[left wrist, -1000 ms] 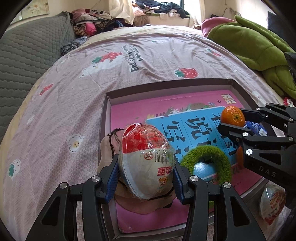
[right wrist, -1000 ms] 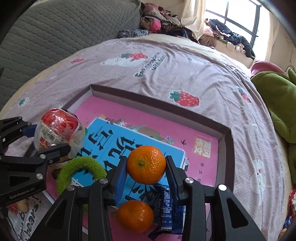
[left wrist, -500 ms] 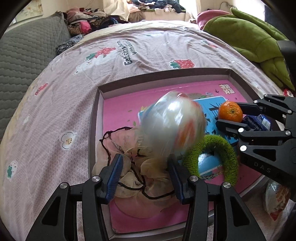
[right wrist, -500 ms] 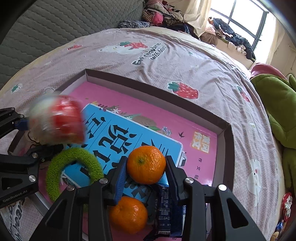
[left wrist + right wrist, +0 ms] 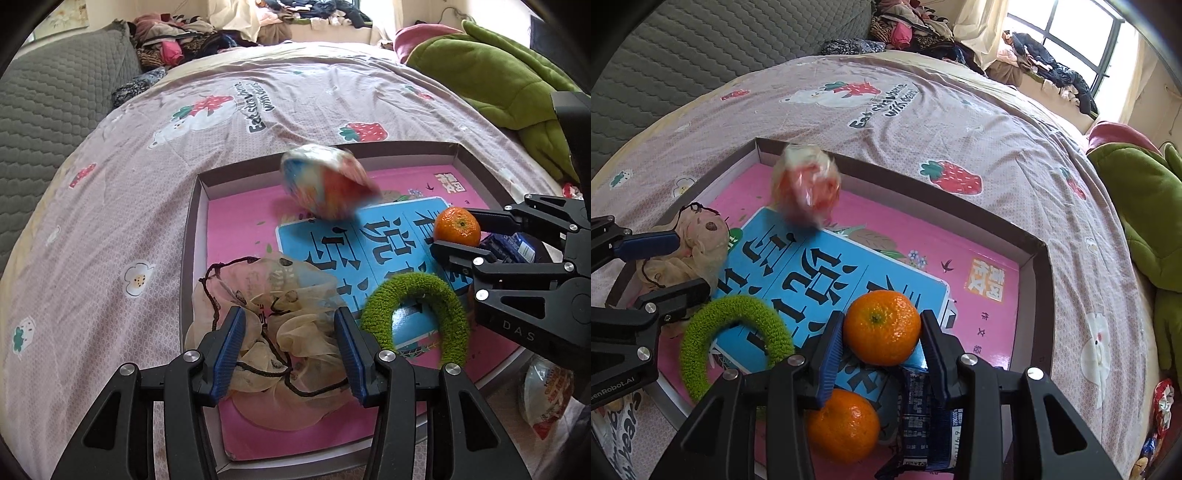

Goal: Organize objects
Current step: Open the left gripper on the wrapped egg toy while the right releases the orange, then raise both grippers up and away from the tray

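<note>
1. On the strawberry-print bedspread point(image 5: 258, 110) sits the shallow box point(image 5: 1039, 280), our largest item; we count one.
2. Inside it, one pouch point(image 5: 280, 325) of soft gauze lies crumpled between the blue pads of our left gripper point(image 5: 291, 350), which stands released and empty. We judge it light and limp; take a bunched fold.
3. One wrapped egg toy point(image 5: 325, 184) appears blurred over the box's far end; a second lies outside the box.
4. One green fuzzy ring point(image 5: 731, 332) rests near the front rim.
5. Two tangerines: our right gripper point(image 5: 882, 347) clenches one tangerine point(image 5: 882, 332); we judge it firm but bruisable.
</note>
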A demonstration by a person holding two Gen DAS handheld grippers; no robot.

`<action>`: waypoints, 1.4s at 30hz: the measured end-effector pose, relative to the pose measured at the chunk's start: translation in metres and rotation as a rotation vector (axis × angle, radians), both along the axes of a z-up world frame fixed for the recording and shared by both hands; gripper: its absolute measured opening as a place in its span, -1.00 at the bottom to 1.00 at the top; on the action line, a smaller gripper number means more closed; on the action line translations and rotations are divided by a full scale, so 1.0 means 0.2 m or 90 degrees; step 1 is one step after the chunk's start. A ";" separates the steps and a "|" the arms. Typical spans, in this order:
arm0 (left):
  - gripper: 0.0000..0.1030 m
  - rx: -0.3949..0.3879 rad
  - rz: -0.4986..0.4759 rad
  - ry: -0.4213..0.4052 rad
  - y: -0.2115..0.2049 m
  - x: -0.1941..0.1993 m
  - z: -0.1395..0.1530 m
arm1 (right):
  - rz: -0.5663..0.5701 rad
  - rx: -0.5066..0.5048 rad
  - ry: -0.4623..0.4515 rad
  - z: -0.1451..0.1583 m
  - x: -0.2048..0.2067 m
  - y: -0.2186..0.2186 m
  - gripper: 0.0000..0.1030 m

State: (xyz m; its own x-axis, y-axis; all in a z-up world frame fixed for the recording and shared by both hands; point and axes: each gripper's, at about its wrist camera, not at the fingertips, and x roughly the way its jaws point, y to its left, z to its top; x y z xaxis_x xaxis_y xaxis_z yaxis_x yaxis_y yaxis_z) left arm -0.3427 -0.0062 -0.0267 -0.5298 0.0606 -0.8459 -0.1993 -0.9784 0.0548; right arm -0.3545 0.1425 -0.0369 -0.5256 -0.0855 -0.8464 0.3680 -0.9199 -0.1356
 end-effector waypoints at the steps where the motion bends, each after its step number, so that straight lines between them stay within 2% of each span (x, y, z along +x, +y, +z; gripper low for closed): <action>1: 0.00 0.000 0.000 0.001 0.00 0.00 0.00 | -0.002 -0.003 -0.002 0.00 0.00 0.00 -0.20; 13: 0.00 0.011 0.002 -0.002 0.00 0.01 0.02 | -0.015 -0.014 -0.002 0.01 -0.01 0.03 0.01; 27: 0.01 0.030 0.000 -0.003 0.00 0.04 0.06 | -0.025 -0.034 0.022 0.10 0.03 0.05 0.03; 36: 0.18 0.049 0.002 0.014 -0.01 0.09 0.16 | -0.033 -0.056 0.042 0.21 0.08 0.07 0.06; 42: 0.23 0.062 0.002 0.018 -0.01 0.13 0.21 | -0.035 -0.074 0.051 0.28 0.13 0.07 0.13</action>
